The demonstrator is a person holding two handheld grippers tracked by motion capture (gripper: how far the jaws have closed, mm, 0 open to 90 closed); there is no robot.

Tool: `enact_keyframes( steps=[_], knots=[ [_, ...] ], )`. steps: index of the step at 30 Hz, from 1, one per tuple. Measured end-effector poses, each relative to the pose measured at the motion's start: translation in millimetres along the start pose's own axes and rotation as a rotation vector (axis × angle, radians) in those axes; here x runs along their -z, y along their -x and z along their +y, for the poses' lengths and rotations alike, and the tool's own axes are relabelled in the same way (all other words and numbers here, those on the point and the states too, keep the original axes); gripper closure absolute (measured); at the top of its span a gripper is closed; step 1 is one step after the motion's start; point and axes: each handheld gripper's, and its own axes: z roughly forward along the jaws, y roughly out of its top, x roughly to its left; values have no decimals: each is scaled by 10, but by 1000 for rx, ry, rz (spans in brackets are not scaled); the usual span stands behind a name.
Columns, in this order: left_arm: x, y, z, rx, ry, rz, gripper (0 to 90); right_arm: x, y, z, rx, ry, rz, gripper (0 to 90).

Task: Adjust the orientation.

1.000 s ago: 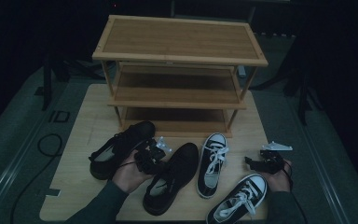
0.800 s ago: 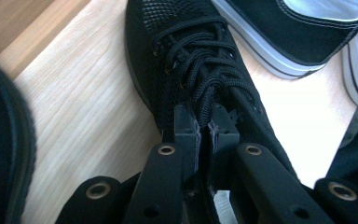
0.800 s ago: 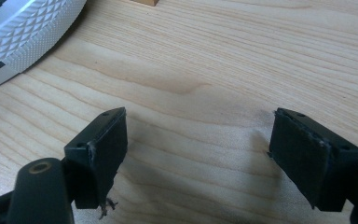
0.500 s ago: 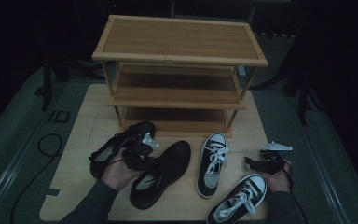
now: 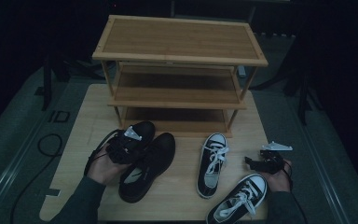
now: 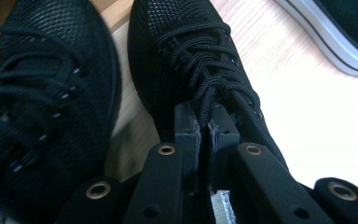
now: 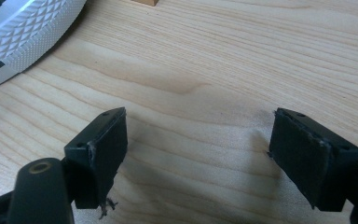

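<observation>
Fingers, left gripper [image 6: 204,130]: clenched on the laces of a black mesh shoe [image 6: 191,60], likely a handy pinch point for dragging it.
Fingers, right gripper [image 7: 200,154]: released, spread wide over bare bench [image 7: 223,70], apparently waiting.
Black mesh shoe: on the bench near 7 o'clock, touching its partner shoe [image 5: 140,133] at 9 o'clock of it, as if being paired.
Shoe rack [image 5: 179,70]: at 12 o'clock, shelves bare, probably the destination.
White-soled sneakers [image 5: 212,158]: near 5 o'clock, by the right gripper.
</observation>
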Motion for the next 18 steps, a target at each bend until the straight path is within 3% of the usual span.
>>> enact_keyframes(
  steps=[10, 18],
  knots=[
    [70, -133, -90, -20, -7, 23, 855, 0, 0, 0, 0, 0, 0, 190],
    [122, -150, -155, -36, -34, 41, 855, 0, 0, 0, 0, 0, 0, 189]
  ],
)
